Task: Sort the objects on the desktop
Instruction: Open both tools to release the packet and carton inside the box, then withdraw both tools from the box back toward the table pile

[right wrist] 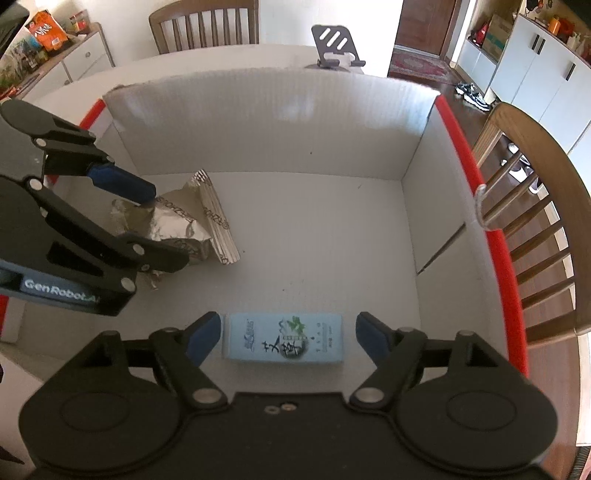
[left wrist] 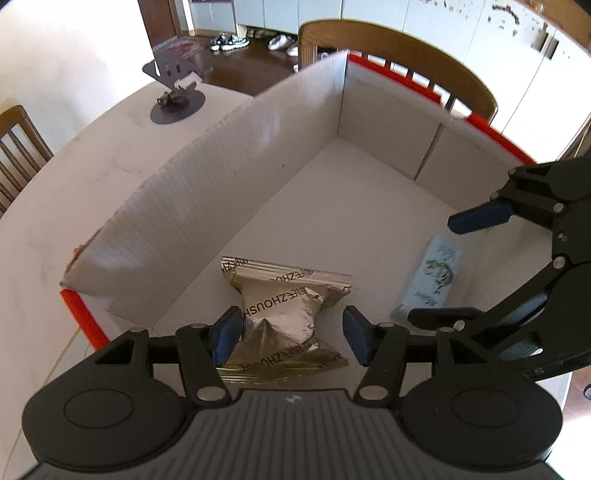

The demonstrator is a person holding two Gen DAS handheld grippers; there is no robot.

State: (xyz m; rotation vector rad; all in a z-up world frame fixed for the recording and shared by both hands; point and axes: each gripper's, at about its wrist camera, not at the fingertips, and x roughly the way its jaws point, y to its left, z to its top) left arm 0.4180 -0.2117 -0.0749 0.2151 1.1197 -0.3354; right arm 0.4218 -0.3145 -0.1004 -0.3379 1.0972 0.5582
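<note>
A white cardboard box (left wrist: 258,155) with red edges stands on the table; it also shows in the right wrist view (right wrist: 266,122). Inside lie a silver foil packet (left wrist: 284,314) and a light blue box with green print (left wrist: 432,280). My left gripper (left wrist: 291,334) is open over the foil packet, with the packet lying between its fingers. My right gripper (right wrist: 288,338) is open, its fingers on either side of the light blue box (right wrist: 284,338) on the box floor. The foil packet (right wrist: 195,225) and the left gripper (right wrist: 155,229) also show in the right wrist view.
A dark phone stand (left wrist: 177,92) sits on the white table (left wrist: 92,155) beyond the box wall; it also shows in the right wrist view (right wrist: 336,48). Wooden chairs (right wrist: 532,206) stand around the table. A cabinet with snacks (right wrist: 48,33) is at the far left.
</note>
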